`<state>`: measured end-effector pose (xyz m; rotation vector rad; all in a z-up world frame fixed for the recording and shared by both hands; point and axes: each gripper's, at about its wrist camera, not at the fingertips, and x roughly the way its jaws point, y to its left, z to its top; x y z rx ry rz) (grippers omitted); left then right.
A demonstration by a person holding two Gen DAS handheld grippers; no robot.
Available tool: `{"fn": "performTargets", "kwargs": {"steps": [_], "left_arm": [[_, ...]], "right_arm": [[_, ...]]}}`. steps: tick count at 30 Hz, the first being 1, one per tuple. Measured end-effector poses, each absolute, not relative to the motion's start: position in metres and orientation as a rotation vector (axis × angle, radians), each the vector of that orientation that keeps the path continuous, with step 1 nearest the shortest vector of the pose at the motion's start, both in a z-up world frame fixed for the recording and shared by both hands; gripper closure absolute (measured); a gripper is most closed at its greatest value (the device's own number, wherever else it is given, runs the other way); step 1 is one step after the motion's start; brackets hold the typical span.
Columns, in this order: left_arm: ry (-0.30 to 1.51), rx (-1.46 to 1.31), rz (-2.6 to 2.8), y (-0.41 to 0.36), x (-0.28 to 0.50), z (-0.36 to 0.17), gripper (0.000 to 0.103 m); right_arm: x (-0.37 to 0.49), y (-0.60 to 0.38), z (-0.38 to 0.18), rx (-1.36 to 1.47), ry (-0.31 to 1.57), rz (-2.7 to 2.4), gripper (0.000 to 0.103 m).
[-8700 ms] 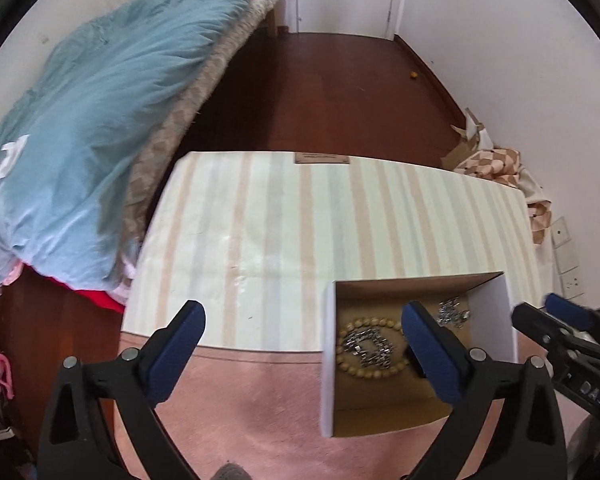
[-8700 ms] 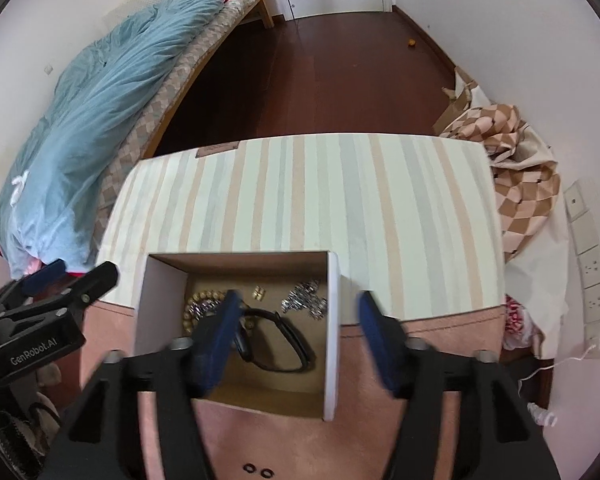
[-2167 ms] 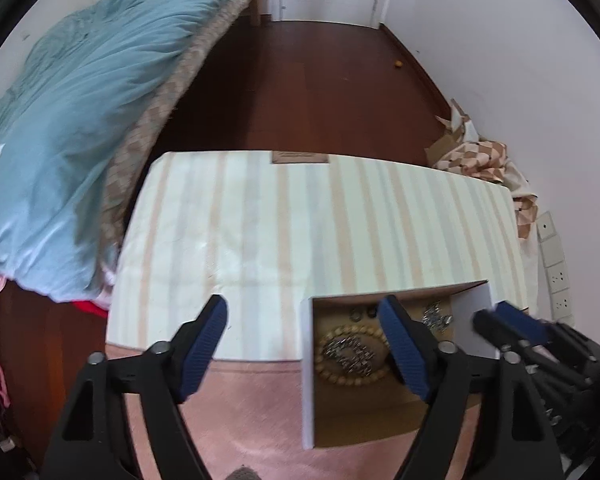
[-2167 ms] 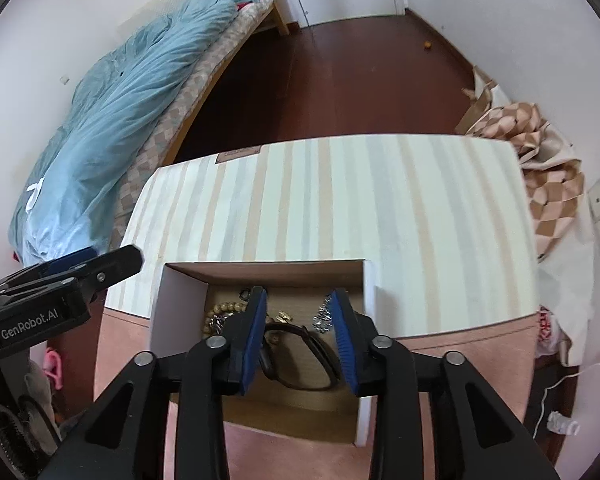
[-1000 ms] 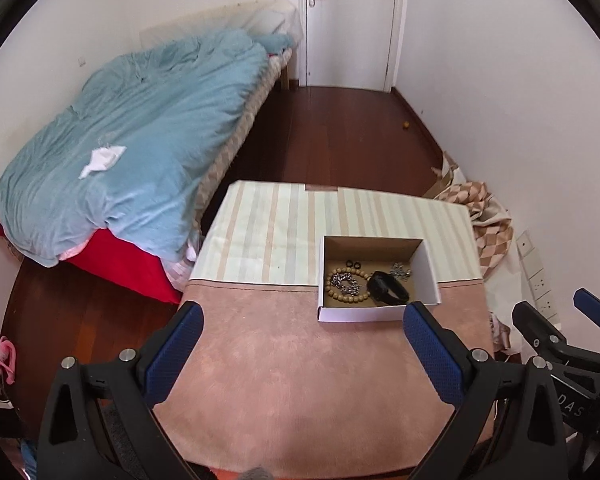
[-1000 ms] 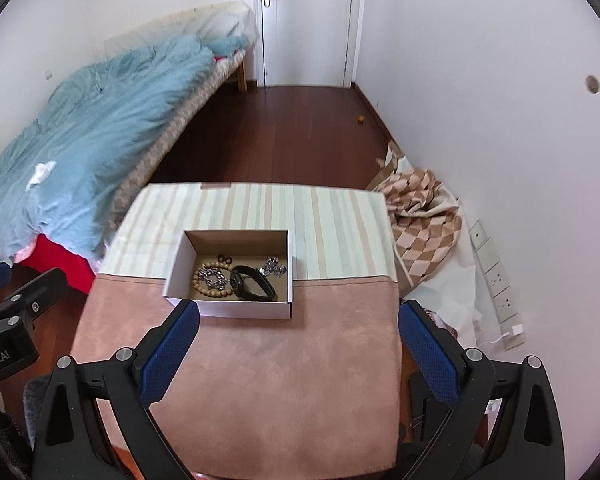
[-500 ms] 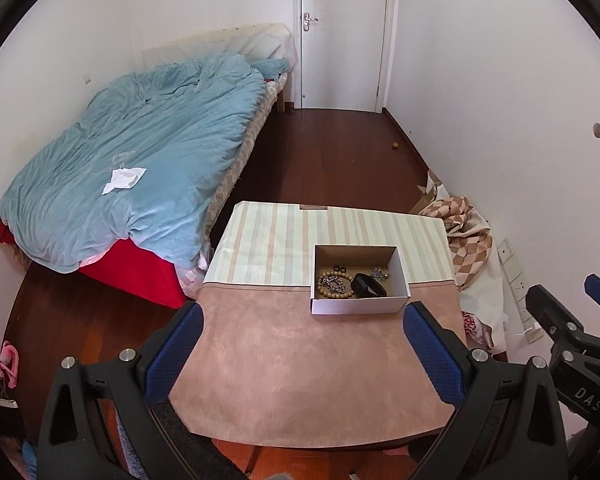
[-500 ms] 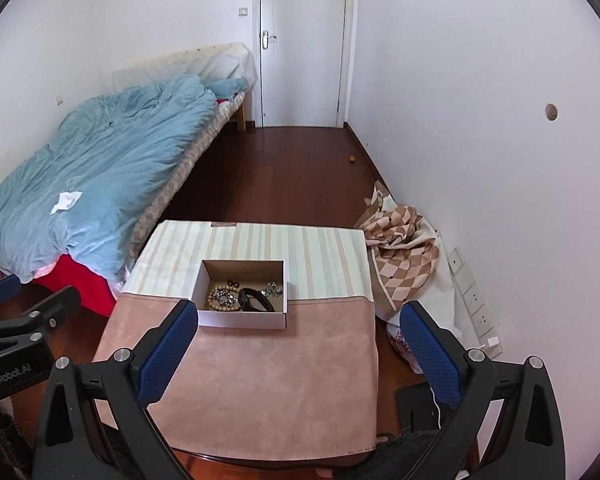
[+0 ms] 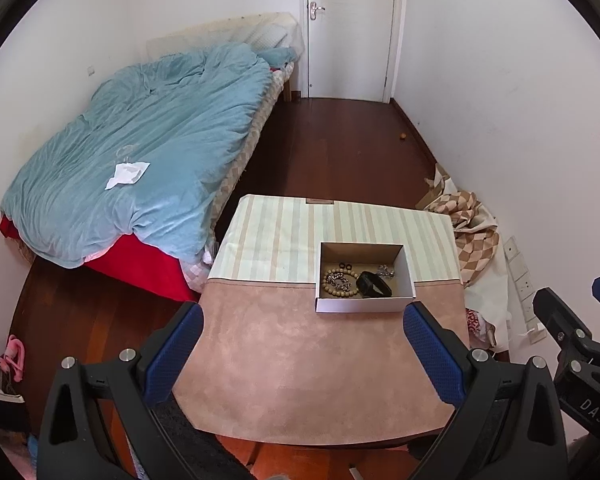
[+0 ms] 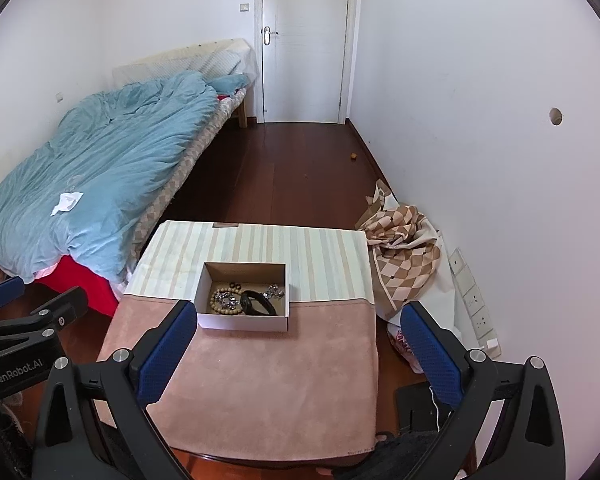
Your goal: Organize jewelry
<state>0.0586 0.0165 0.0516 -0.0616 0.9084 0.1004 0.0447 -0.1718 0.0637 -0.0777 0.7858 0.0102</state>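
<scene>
Ahead of and below both my tongs, well apart from them, sits the cardboard box (image 10: 242, 300) on the desk (image 10: 260, 392), long axis running left to right. Left tongs (image 9: 304, 354) spread, empty; right tongs (image 10: 298, 350) spread, empty. Bead bracelet (image 10: 223, 303), black band (image 10: 258, 304) lie inside. Box looks roughly central to the right tongs; judged nearer.

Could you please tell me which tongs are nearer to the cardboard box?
Right, though barely: the right tongs hang back with the cardboard box ahead-left; the left tongs hang back with it ahead-right.
</scene>
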Motion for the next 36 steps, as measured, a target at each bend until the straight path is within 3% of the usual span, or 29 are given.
{"fn": "performTargets", "kwargs": {"steps": [16,36], "left_arm": [[1.001,-0.048,0.118,0.017,0.114,0.031,0.001],[1.017,-0.057,0.117,0.017,0.115,0.024,0.001]], "right_arm": [[0.117,-0.168,0.031,-0.097,0.902,-0.002,0.0],[0.124,-0.163,0.021,-0.117,0.93,-0.004,0.0]]}}
